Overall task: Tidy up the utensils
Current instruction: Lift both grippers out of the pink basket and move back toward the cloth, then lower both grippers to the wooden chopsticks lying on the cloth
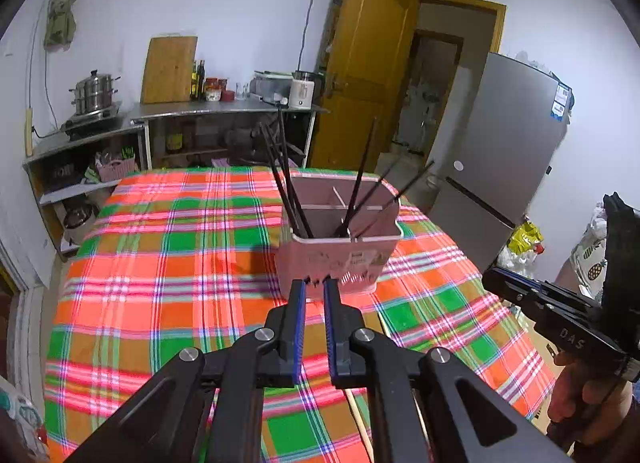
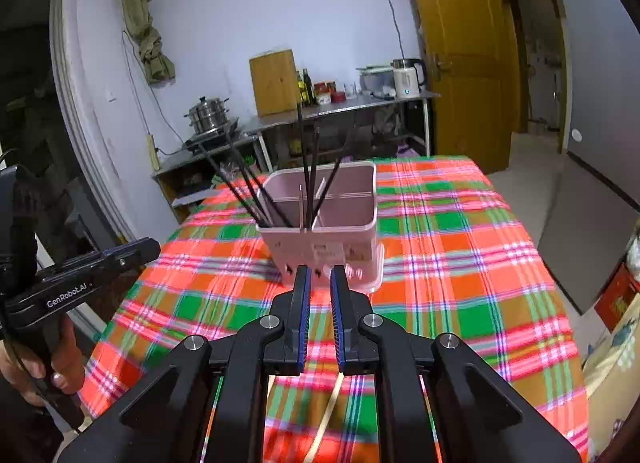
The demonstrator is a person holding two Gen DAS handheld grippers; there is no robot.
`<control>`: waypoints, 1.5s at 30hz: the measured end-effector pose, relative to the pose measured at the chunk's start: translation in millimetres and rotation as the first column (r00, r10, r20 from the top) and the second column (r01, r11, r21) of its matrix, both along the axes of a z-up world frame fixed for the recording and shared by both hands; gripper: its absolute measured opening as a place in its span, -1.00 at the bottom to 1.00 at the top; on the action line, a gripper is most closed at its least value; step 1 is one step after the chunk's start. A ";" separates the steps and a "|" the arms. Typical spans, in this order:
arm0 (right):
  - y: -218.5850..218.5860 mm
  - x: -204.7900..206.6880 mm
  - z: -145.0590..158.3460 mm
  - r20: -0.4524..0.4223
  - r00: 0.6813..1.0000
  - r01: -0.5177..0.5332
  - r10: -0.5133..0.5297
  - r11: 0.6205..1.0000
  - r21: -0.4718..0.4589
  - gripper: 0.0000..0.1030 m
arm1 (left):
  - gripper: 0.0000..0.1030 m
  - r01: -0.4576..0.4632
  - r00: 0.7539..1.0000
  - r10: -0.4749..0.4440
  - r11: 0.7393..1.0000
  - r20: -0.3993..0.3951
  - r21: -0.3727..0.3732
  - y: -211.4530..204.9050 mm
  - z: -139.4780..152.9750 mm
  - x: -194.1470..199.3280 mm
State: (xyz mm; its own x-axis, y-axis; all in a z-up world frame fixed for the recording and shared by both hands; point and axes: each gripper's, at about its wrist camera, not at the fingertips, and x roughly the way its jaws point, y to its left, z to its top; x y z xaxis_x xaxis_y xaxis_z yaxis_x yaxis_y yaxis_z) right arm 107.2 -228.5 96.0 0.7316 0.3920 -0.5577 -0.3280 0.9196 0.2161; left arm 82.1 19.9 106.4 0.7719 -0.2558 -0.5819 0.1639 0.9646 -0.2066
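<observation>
Though divided, pink caddy (image 1: 340, 259) chopstick-filled

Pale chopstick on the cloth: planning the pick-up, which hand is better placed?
Probably right: the pale chopstick lies nearly centred under the right tool, but off-centre under the left tool. Both tools are shut and empty.

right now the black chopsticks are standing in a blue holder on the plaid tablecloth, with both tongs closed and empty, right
Not quite: the holder is pink, not blue, as the left wrist view shows. The rest stands: the black chopsticks stand in it on the plaid tablecloth, and the left tongs and right tongs are closed and empty.
</observation>
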 end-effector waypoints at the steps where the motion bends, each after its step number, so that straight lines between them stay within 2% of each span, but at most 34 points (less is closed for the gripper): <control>1: 0.5 -1.2 -2.9 -0.008 1.000 -0.001 0.001 1.000 -0.002 -0.80 | -0.84 0.001 1.000 -0.001 1.000 -0.005 0.001 0.7 -2.0 0.1; 8: 2.9 -7.7 -18.5 -0.044 0.999 -0.008 0.008 1.000 -0.005 -0.80 | -0.84 0.016 0.998 -0.016 1.000 -0.056 0.004 -5.1 -21.7 -0.7; 19: 5.8 3.3 -44.9 -0.109 0.994 -0.015 0.013 1.000 -0.019 -0.79 | -0.82 0.039 0.989 -0.039 0.999 -0.144 0.000 -19.7 -56.0 16.3; 23: 10.5 9.4 -59.8 -0.146 0.989 -0.025 0.020 0.999 -0.033 -0.78 | -0.71 0.051 0.980 -0.052 0.999 -0.191 -0.008 -26.9 -75.6 25.6; 32: 15.5 29.3 -93.2 -0.223 0.975 -0.026 0.013 0.998 -0.056 -0.76 | -0.70 0.067 0.952 -0.072 0.997 -0.298 -0.026 -42.0 -120.2 54.6; 45: 21.1 67.9 -125.0 -0.295 0.956 -0.024 -0.002 0.996 -0.084 -0.76 | -0.70 0.064 0.927 -0.076 0.997 -0.367 -0.043 -51.3 -149.4 81.5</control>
